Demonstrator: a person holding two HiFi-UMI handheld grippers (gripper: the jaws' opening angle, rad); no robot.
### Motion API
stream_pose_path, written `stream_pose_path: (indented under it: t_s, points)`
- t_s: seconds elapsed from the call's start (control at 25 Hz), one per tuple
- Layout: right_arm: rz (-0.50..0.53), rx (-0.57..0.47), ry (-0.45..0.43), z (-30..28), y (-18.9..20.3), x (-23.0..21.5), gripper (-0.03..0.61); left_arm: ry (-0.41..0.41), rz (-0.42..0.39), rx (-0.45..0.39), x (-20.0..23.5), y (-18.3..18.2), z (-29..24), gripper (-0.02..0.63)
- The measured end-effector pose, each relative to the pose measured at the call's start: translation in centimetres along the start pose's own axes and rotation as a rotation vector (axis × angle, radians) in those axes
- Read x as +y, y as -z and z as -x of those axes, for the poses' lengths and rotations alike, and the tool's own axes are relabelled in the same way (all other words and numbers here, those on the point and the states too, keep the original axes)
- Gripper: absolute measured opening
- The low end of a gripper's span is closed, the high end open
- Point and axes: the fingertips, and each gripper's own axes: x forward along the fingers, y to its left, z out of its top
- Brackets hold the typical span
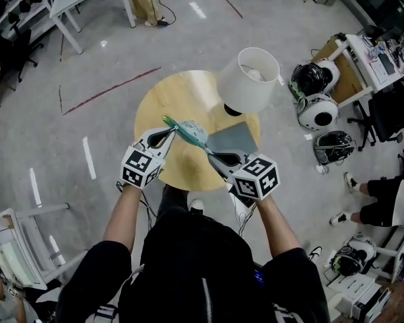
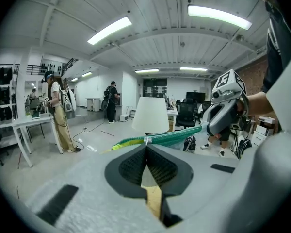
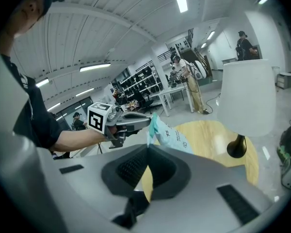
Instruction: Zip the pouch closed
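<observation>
Over the round wooden table [image 1: 155,106], beside the white-shaded lamp [image 1: 249,79], the teal pouch [image 1: 190,132] hangs stretched between both grippers: right gripper [image 1: 213,155] clamped on its end, left gripper [image 1: 169,132] pinching the zipper pull [image 2: 146,141]

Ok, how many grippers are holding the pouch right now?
2. The left gripper is shut on the pouch near its yellow-green end, at the zipper pull; the right gripper is shut on its other end. Both hold it above the round table.
</observation>
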Motion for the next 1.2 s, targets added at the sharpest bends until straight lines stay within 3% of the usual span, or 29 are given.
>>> stream_pose_path:
  t_s: [0.48,1.2]
  points:
    - [-0.012,-0.001,0.009,0.4,0.4,-0.5,0.006,-0.032,-0.03,0.027,1.3,0.2,0.1,0.005]
    - [-0.025,0.014,0.015,1.1,1.2,-0.7,0.006,-0.063,0.0,0.033,3.3,0.9,0.9,0.008]
